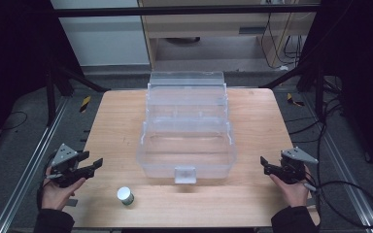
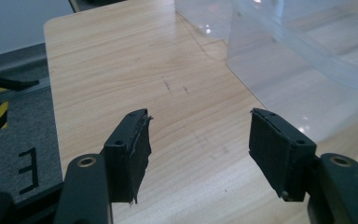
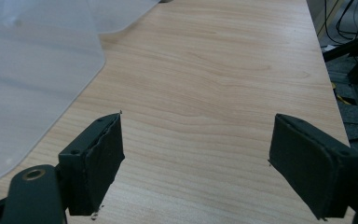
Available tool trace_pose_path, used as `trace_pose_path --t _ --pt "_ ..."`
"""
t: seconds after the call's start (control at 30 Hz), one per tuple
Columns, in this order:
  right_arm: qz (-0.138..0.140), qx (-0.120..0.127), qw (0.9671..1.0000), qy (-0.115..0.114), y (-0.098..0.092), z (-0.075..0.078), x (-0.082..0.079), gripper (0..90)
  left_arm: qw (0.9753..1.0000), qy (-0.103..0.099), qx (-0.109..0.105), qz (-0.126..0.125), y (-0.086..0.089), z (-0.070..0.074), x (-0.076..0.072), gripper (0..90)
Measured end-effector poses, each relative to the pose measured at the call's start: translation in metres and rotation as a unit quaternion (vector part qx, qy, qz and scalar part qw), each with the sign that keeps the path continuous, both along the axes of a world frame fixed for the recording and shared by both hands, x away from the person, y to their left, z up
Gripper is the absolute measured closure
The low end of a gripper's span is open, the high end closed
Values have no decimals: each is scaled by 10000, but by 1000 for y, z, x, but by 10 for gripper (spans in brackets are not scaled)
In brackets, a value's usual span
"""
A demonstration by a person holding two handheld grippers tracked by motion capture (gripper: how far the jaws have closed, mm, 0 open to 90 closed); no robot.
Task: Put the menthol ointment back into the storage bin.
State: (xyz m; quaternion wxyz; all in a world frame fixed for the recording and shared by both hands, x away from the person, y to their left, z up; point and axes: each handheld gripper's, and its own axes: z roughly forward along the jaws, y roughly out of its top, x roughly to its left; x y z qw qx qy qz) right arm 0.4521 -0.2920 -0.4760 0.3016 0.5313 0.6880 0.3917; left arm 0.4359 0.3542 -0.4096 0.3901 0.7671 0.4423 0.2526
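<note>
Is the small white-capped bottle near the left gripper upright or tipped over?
Upright: the bottle stands on the table with its round white cap facing up, clear of the left gripper.

Legible marks: one. Black "E"-shaped mark (image 2: 28, 170) on grey floor (image 2: 14, 135), left gripper view, at 8 o'clock of frame, beside table edge; whether letter or floor marking, cannot tell.

Signs: yellow-black hazard tape (image 2: 1, 115) on floor, left gripper view, 9 o'clock. Same striped tape (image 1: 85, 103) in high view at 10 o'clock of table (image 1: 116, 126); second strip (image 1: 294, 100) at 2 o'clock.

Can (image 1: 125, 195): label unreadable.
</note>
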Motion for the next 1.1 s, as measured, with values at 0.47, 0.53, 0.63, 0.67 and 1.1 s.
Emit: trace_pose_path --t 0.47,0.53,0.63,0.67,1.1 --pt "91 -78 9997 218 2 -5 2 169 9763 196 864 -1974 -17 37 -8 311" --pt "94 -90 9996 241 2 -6 2 168 9701 243 1008 -2195 -22 40 -8 305" --pt "140 -138 9993 323 3 -8 3 159 9613 287 1139 -2491 -27 44 -8 284" --pt "165 -174 9991 342 3 -9 3 157 9585 328 1184 -2574 -29 46 -9 278" --pt "224 -186 9987 421 4 -11 4 153 9194 864 1878 -3345 -53 44 -7 217"
